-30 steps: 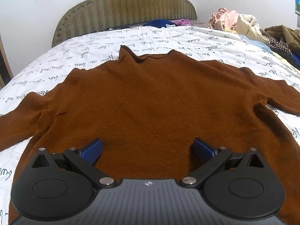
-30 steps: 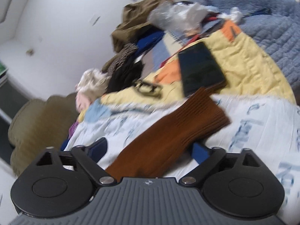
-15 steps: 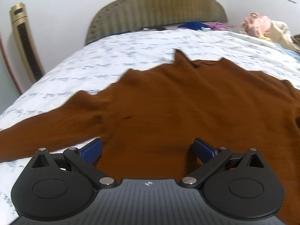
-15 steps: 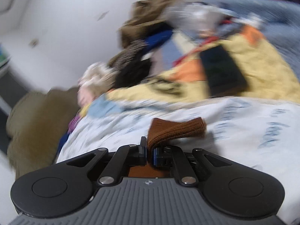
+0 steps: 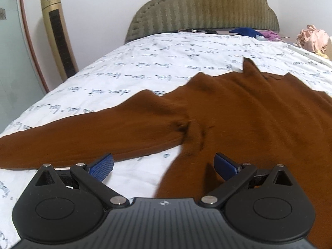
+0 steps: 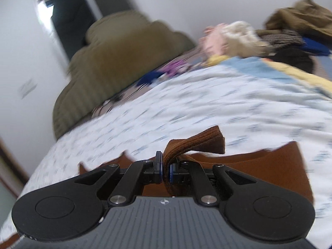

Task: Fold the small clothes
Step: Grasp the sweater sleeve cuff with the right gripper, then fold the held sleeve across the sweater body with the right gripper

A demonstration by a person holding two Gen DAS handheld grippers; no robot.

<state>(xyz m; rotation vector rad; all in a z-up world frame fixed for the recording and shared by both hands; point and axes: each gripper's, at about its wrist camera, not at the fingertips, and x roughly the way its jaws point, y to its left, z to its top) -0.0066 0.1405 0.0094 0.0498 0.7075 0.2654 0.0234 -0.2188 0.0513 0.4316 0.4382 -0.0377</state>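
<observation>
A brown knitted sweater [image 5: 238,114] lies spread on the white printed bedspread [image 5: 155,66]. Its left sleeve [image 5: 72,137] stretches out to the left. My left gripper [image 5: 164,166] hovers open above the armpit and the sweater's left side, with nothing between its blue pads [image 5: 102,165]. In the right wrist view my right gripper [image 6: 165,170] is shut on the ribbed cuff [image 6: 199,143] of the other sleeve and holds it lifted over the sweater's body [image 6: 259,170]. The cuff's end sticks out beyond the fingertips.
An olive padded headboard [image 5: 207,8] stands at the far end of the bed. A gold tower fan [image 5: 58,33] stands by the wall on the left. A heap of mixed clothes [image 6: 280,37] lies at the right edge of the bed.
My right gripper closed on the sleeve cuff, lifted it and swung it over toward the sweater's body. My left gripper, still open, shifted left from the sweater's middle to its left side.
</observation>
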